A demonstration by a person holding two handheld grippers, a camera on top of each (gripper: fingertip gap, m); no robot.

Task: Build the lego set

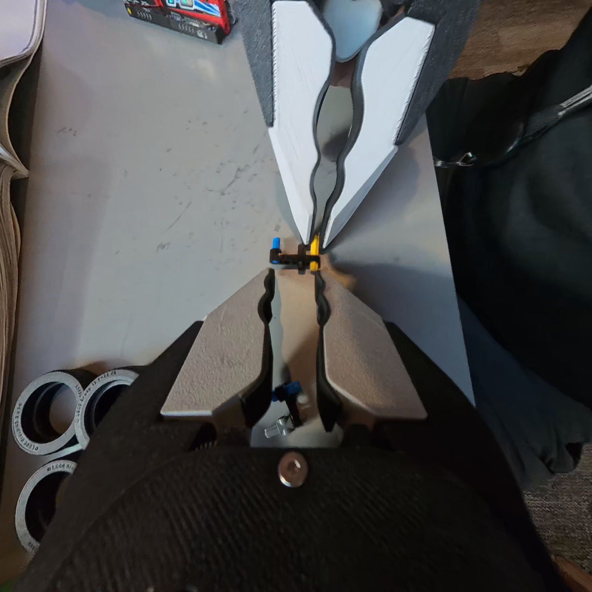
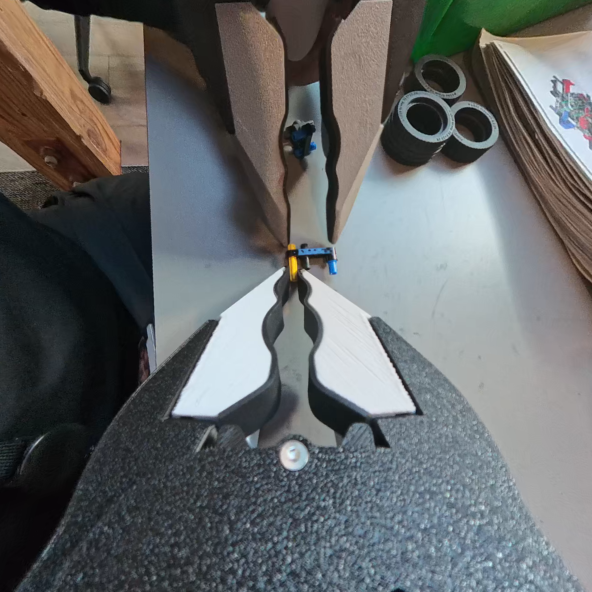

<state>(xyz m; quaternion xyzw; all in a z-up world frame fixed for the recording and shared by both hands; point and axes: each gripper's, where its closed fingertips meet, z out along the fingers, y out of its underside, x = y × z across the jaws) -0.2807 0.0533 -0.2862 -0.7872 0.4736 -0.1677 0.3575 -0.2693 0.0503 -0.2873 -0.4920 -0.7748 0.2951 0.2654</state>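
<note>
A small lego assembly (image 1: pixel 293 257) is held just above the grey table (image 1: pixel 144 192). It is a black beam (image 2: pixel 317 252) with a blue pin (image 2: pixel 332 266) at one end and a yellow piece (image 2: pixel 291 266) at the other. My right gripper (image 2: pixel 293 272), with white fingers, is shut on the yellow piece; it enters the left wrist view (image 1: pixel 315 240) from the top. My left gripper (image 1: pixel 294 273), with tan fingers, faces it. Its jaws stand about a beam's length apart, tips just short of the beam's ends.
A second small black and blue lego piece (image 1: pixel 288 400) lies on the table between my left fingers. Black tyres (image 2: pixel 439 121) stand beside a stack of instruction sheets (image 2: pixel 544 134). A red lego box (image 1: pixel 185 16) lies far off. The table edge (image 1: pixel 448 224) and a person's dark clothing (image 1: pixel 528 256) are close. Less than 4 cm separates the two grippers' tips.
</note>
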